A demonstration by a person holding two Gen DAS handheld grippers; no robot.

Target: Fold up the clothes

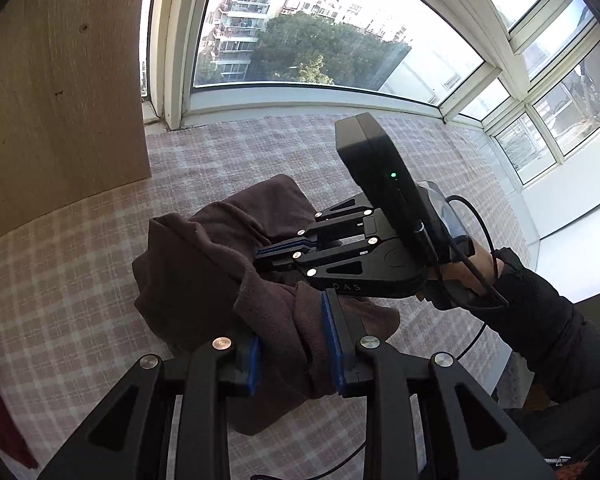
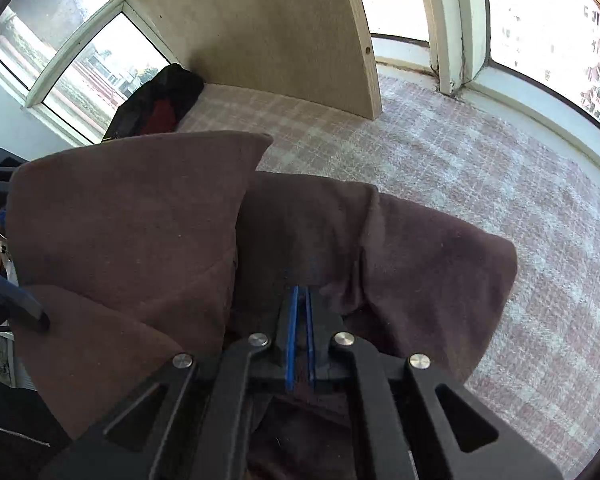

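a dark brown fleece garment (image 1: 204, 280) lies bunched near the middle of a surface covered in a pink and white checked cloth (image 1: 80, 264), which runs back to a bay of windows (image 1: 300, 28). a pale wooden panel (image 1: 60, 92) stands at the cloth's far left edge. a heap of black and red clothing (image 2: 156, 108) sits at the far corner, well apart from the garment.

the left gripper (image 1: 292, 352) has its blue-padded jaws partly apart, with a thick roll of the brown fabric bunched between them. the right gripper (image 2: 300, 320), held in a black-sleeved hand (image 1: 472, 268), has its jaws drawn narrow, pinching a fold of the same garment.

the fabric looks soft, thick and light; it likely sags and slumps wherever it is unsupported, and is not slippery against the pads. a hem or corner edge seems the better place to take hold than a bulky middle roll.
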